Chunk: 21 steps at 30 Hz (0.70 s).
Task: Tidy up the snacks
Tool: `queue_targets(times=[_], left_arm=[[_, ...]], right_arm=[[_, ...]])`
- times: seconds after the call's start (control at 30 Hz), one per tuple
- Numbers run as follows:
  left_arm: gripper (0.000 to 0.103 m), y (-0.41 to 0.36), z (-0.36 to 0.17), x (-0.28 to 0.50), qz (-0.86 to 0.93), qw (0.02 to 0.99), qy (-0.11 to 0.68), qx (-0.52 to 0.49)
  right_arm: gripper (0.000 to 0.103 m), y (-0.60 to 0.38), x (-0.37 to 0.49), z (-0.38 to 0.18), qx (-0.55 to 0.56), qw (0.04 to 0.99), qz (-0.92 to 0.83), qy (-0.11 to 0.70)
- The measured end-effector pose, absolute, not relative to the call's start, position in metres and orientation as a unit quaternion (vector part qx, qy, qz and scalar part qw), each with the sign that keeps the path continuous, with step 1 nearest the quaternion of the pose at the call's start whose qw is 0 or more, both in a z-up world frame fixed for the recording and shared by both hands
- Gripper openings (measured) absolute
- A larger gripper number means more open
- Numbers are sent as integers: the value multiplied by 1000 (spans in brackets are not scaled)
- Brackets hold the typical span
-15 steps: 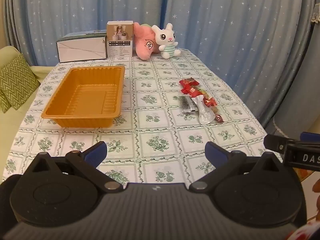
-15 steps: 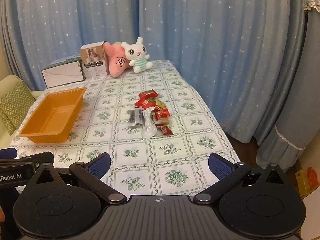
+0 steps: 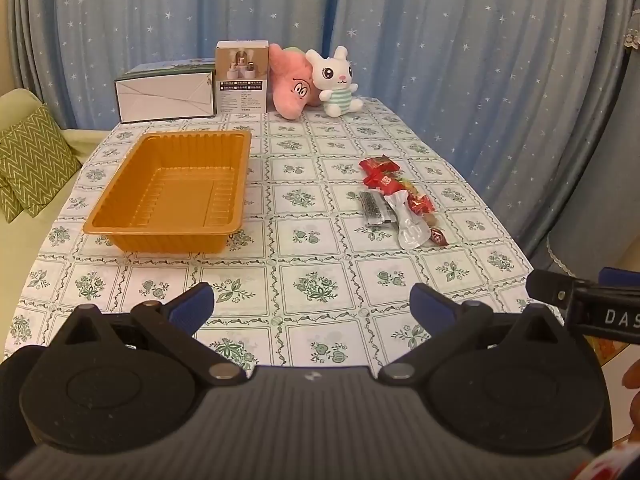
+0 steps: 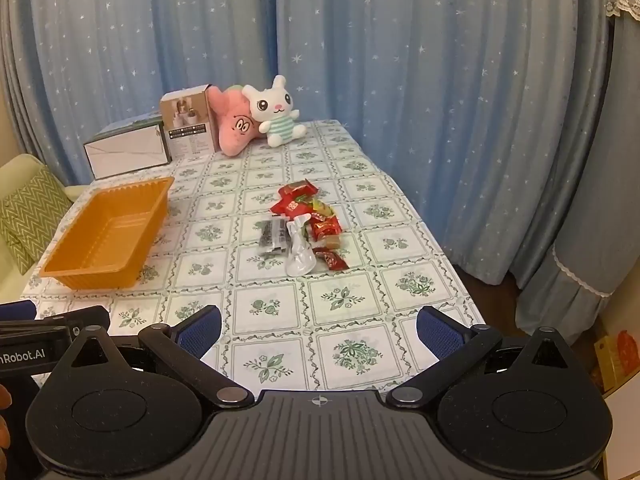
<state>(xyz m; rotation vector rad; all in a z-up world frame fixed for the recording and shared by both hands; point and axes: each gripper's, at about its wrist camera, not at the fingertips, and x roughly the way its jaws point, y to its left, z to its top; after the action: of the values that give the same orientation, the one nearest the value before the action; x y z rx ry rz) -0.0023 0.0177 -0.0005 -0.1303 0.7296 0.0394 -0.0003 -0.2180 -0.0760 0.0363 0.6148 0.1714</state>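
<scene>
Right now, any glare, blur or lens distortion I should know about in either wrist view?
Left wrist: sharp, warm even light, fisheye bows the curtains and table edges, dark corners. Right wrist: same bowing, glare on the silver wrapper; red snacks readable.

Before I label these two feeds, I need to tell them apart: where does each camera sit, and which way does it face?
Left wrist view: on the open left gripper at the table's near edge, facing the empty orange plastic tray; the right gripper's black finger shows at the right edge.
Right wrist view: on the open right gripper, further right, facing the pile of wrapped snacks; the left gripper's finger shows at the left edge.
Shared: tray, snacks, white plush rabbit, starred blue curtain.
</scene>
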Motion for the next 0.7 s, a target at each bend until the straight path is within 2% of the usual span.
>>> queue_targets(times=[0.7], left_arm=[[103, 4, 5, -2, 19, 935, 349, -60]], right_arm=[[103, -217, 0, -78, 21, 950, 85, 301]])
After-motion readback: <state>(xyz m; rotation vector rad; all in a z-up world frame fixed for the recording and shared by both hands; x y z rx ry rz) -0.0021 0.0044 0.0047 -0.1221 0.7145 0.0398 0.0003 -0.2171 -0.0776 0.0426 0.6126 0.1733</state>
